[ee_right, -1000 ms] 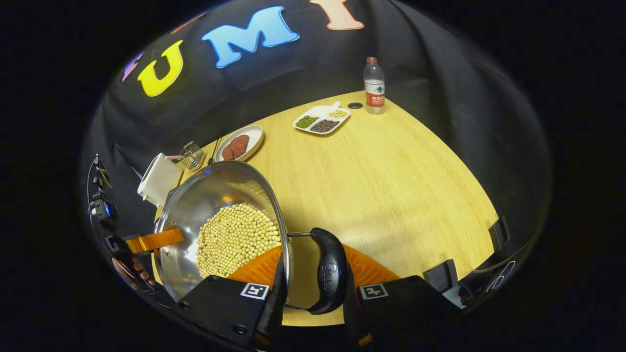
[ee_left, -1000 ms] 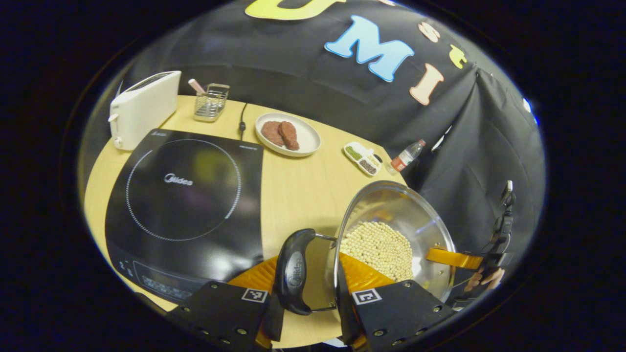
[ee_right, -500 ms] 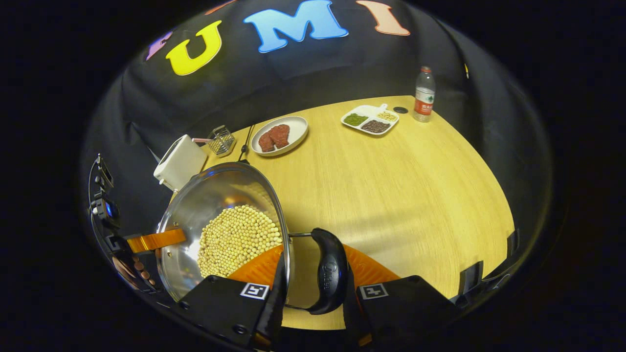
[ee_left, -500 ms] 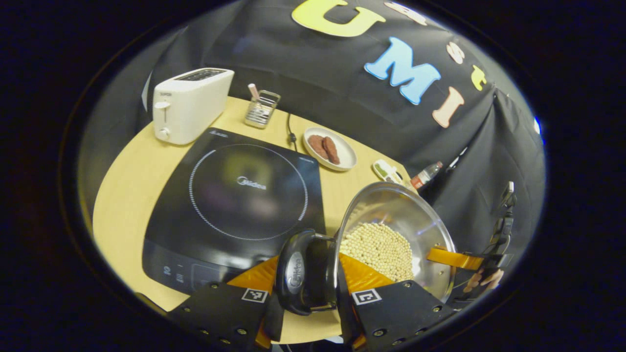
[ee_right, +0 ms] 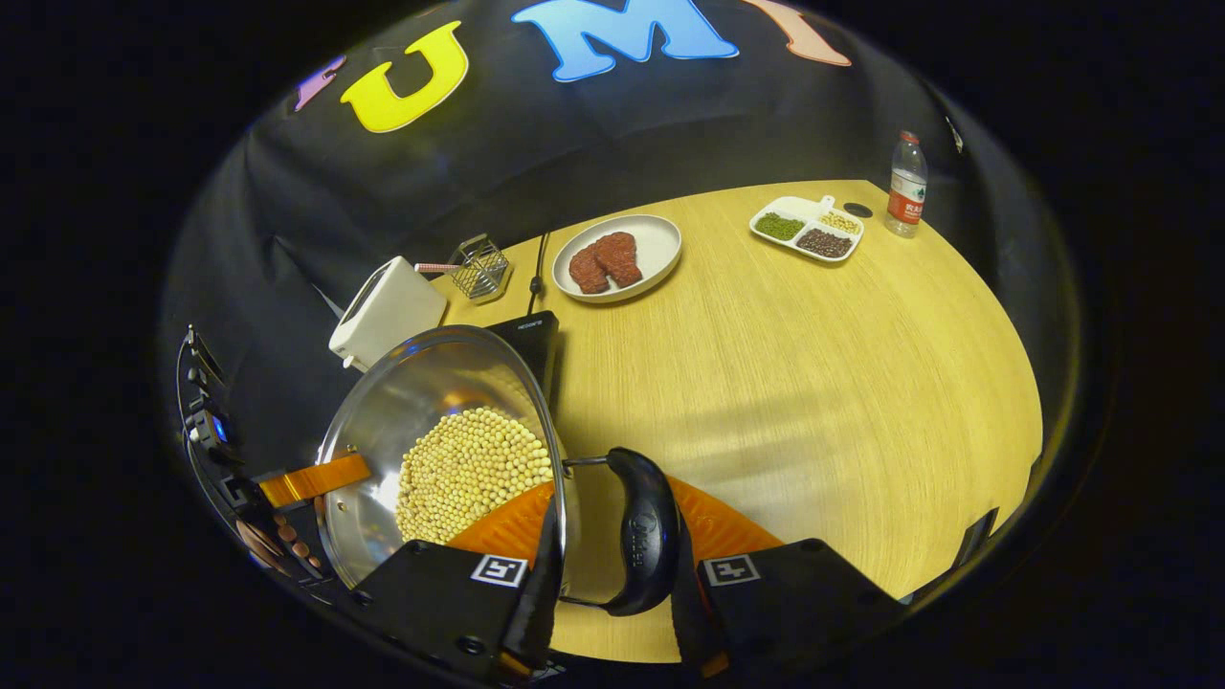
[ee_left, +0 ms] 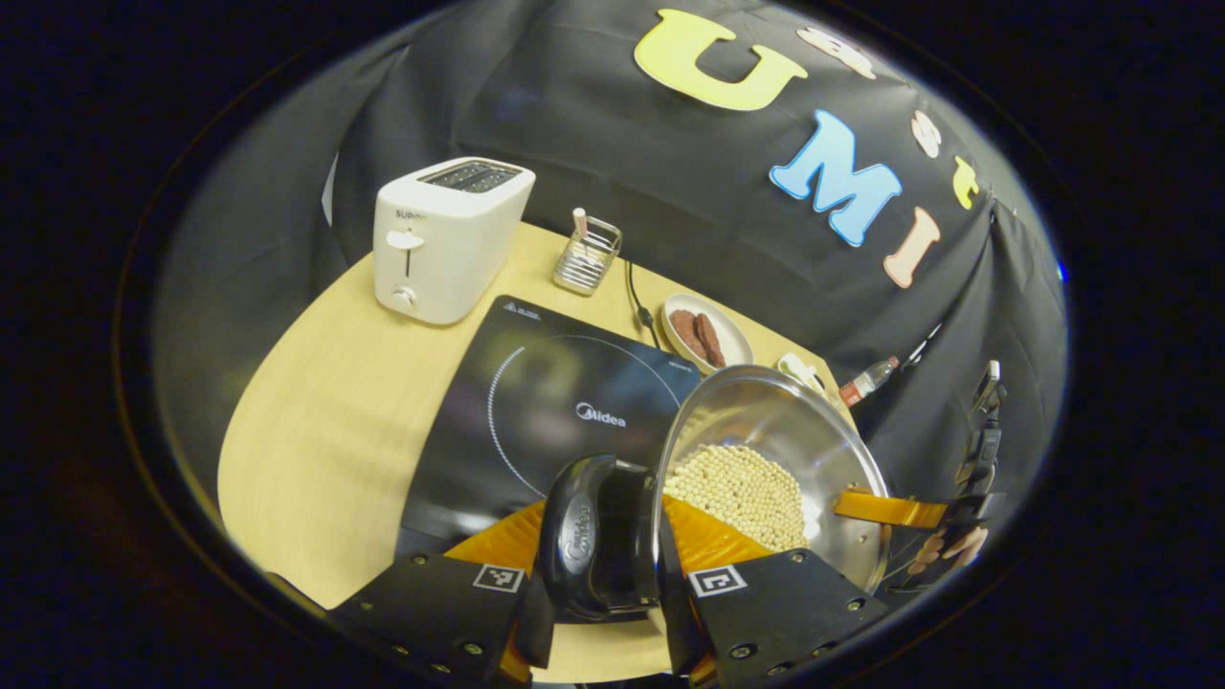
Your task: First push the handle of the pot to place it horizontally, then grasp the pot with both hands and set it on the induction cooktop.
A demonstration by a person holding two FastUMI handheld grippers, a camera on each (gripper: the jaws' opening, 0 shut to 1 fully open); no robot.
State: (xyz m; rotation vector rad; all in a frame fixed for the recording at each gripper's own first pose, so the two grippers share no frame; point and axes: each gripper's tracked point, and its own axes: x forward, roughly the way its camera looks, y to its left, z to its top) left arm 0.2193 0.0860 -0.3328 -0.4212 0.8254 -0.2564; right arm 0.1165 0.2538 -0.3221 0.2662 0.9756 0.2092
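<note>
In the left gripper view, the left gripper point(ee_left: 612, 598) sits at the bottom centre of the frame, its two fingers closed on one black handle point(ee_left: 584, 545) of the steel pot point(ee_left: 766, 411). The pot fills the lower right of that frame, its bowl holding a heap of pale round beans point(ee_left: 737, 483). It is held up, with its near edge over the front right part of the black induction cooktop point(ee_left: 545, 402), which lies in the middle of the frame on the wooden table point(ee_left: 335, 402); whether the pot's base touches the glass cannot be told from here. Across the pot, at the right edge, an orange finger point(ee_left: 885, 509) of the other gripper reaches the rim beside a hand point(ee_left: 947, 550).

In the right gripper view, the right gripper point(ee_right: 612, 598) is at the bottom centre, clamped on the pot's opposite black handle point(ee_right: 646, 545), with the pot point(ee_right: 421, 402) and its beans point(ee_right: 474, 469) in the lower left. A corner of the cooktop point(ee_right: 531, 340) peeks out just above the rim.

A white toaster point(ee_left: 445, 239) stands at the upper left of the left gripper view, a wire basket point(ee_left: 586, 256) just right of it. A plate of meat point(ee_right: 617, 256) lies at the upper centre of the right gripper view, with a divided tray point(ee_right: 806, 230) and a bottle point(ee_right: 904, 187) at the upper right.
</note>
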